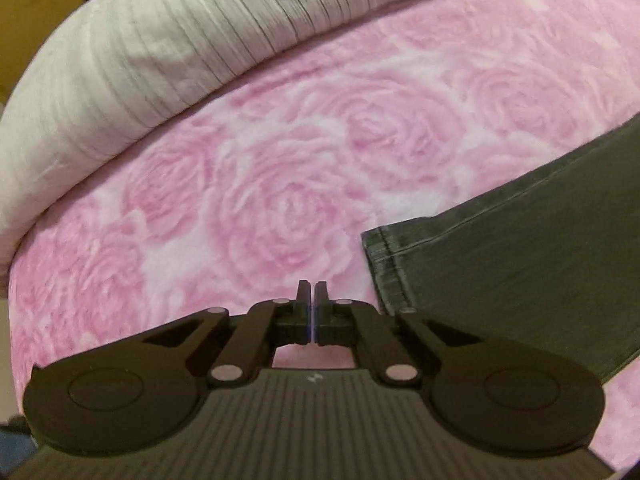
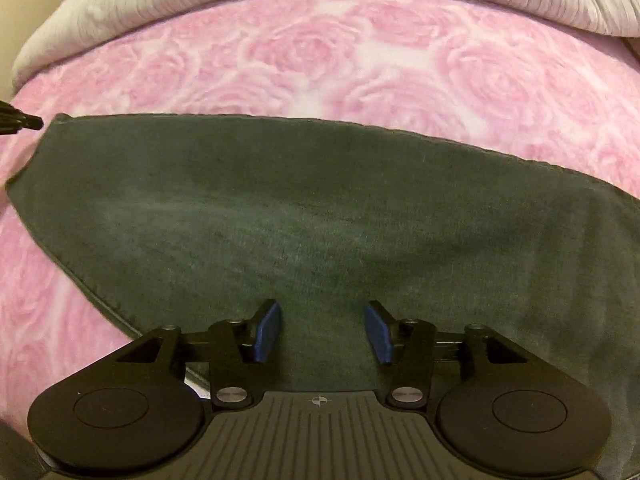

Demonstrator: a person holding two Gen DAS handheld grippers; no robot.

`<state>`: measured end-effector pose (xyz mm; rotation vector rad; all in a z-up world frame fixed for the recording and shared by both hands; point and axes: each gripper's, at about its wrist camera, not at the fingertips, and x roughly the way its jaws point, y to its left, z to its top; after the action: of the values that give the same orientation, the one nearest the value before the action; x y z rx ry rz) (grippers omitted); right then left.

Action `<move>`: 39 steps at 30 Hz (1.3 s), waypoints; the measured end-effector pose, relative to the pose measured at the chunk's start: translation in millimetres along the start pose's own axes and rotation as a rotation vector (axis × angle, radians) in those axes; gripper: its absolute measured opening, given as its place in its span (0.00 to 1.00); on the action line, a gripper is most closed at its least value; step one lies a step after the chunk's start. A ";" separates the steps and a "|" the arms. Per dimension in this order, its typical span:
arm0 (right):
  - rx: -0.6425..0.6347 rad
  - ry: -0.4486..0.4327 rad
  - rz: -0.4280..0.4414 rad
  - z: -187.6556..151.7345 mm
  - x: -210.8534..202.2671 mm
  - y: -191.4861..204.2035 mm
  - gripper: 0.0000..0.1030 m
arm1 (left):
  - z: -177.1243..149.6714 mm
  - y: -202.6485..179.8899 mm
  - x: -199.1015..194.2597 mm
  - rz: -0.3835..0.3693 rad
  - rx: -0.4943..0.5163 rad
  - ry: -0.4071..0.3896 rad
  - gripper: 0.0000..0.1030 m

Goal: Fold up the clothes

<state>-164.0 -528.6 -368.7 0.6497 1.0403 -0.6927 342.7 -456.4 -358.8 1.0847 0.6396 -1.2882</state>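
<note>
Rose-print pink blanket (image 1: 280, 184) under dark garment (image 2: 320, 216), ribbed grey bedding (image 1: 160, 40) behind.

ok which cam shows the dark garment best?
Right wrist: the dark garment fills mid-frame, its top edge and left hem visible, lying under the open right gripper. Left wrist shows only one hemmed end at the right, beside the shut left gripper.

Dark garment (image 2: 320, 208): right side and near part cut off by the picture's edge and the gripper body; striped grey bedding (image 1: 132, 60) runs beyond the frame; whole scene slightly blurred.
</note>
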 end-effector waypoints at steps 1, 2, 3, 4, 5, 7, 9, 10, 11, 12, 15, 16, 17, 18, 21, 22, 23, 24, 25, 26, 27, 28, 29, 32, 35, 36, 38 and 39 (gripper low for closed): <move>0.024 0.011 0.006 -2.0 -3.7 -3.3 0.50 | -0.9 -3.4 -9.3 0.005 0.007 -0.015 0.06; 0.049 0.017 0.014 -4.4 -9.9 -5.9 0.50 | -1.7 -7.3 -18.4 0.008 0.015 -0.030 0.08; 0.074 0.021 0.022 -6.8 -16.5 -8.5 0.50 | -2.1 -14.3 -25.9 0.004 0.033 -0.043 0.08; 0.099 0.025 0.030 -9.3 -23.2 -11.0 0.50 | -3.1 -22.8 -34.3 -0.007 0.050 -0.060 0.08; 0.105 -0.021 0.009 -12.1 -34.2 -13.5 0.50 | -1.8 -31.8 -38.9 -0.025 0.059 -0.075 0.09; 0.108 -0.131 -0.042 -17.8 -57.8 -18.6 0.50 | -3.6 -55.6 -49.8 -0.093 0.087 -0.096 0.15; 0.145 -0.139 -0.132 -26.4 -60.4 -38.0 0.51 | -6.1 -84.3 -52.0 -0.163 0.129 -0.100 0.23; 0.169 -0.110 -0.166 -31.0 -55.2 -50.6 0.51 | -7.9 -99.2 -50.1 -0.191 0.149 -0.095 0.23; 0.192 -0.082 -0.201 -35.7 -50.0 -63.3 0.51 | -10.2 -113.9 -42.9 -0.218 0.155 -0.070 0.23; 0.219 -0.065 -0.176 -42.9 -46.7 -76.9 0.51 | -12.7 -128.1 -36.2 -0.240 0.165 -0.048 0.23; 0.282 -0.051 -0.139 -52.3 -61.8 -101.9 0.52 | -25.0 -159.5 -28.8 -0.214 0.252 -0.027 0.23; 0.281 -0.063 -0.174 -53.5 -76.9 -102.2 0.52 | -26.7 -160.6 -33.4 -0.209 0.241 -0.018 0.23; 0.270 -0.093 -0.185 -58.5 -96.8 -102.4 0.52 | -28.6 -161.0 -38.2 -0.205 0.227 -0.008 0.24; 0.264 -0.116 -0.178 -65.3 -114.1 -102.7 0.52 | -31.8 -157.2 -45.1 -0.214 0.183 0.001 0.25; 0.237 -0.114 -0.161 -94.7 -152.5 -99.2 0.52 | -53.0 -147.1 -77.8 -0.201 0.081 0.020 0.29; 0.220 -0.089 -0.155 -107.3 -157.7 -97.0 0.52 | -62.6 -144.7 -90.4 -0.194 0.055 0.033 0.31; 0.204 -0.062 -0.149 -120.7 -162.6 -94.7 0.52 | -74.6 -142.5 -102.8 -0.180 0.032 0.057 0.34; 0.194 -0.030 -0.135 -134.3 -163.3 -93.5 0.52 | -87.2 -140.4 -115.2 -0.166 0.009 0.082 0.36; 0.185 0.003 -0.120 -148.0 -163.2 -92.4 0.52 | -103.4 -138.4 -128.6 -0.147 -0.012 0.106 0.36; 0.180 0.031 -0.110 -159.7 -162.1 -92.6 0.52 | -119.5 -136.5 -141.8 -0.127 -0.034 0.131 0.38; 0.173 0.065 -0.099 -171.2 -158.1 -94.0 0.53 | -134.9 -134.9 -153.1 -0.104 -0.057 0.158 0.39; 0.165 0.100 -0.089 -182.9 -153.5 -95.7 0.53 | -151.7 -133.4 -165.3 -0.078 -0.086 0.187 0.40; 0.158 0.135 -0.078 -194.5 -148.9 -97.4 0.53 | -170.8 -132.6 -179.5 -0.051 -0.120 0.219 0.40; 0.135 0.189 -0.031 -215.2 -137.4 -105.5 0.55 | -213.3 -136.1 -212.0 0.001 -0.216 0.277 0.43; 0.084 0.179 0.010 -218.7 -139.8 -109.1 0.57 | -246.1 -141.2 -231.1 0.002 -0.339 0.306 0.46; 0.077 0.182 0.008 -218.1 -141.3 -108.1 0.57 | -253.4 -142.5 -231.9 -0.010 -0.381 0.306 0.46; 0.065 0.188 0.001 -216.9 -144.4 -106.2 0.58 | -263.2 -141.1 -225.3 -0.044 -0.453 0.308 0.47; 0.059 0.191 -0.003 -216.3 -146.0 -105.3 0.58 | -266.3 -138.8 -218.9 -0.064 -0.484 0.309 0.47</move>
<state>-411.3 -400.3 -329.2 0.7770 1.2002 -0.6750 211.0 -112.1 -311.8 0.8655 1.1595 -0.9517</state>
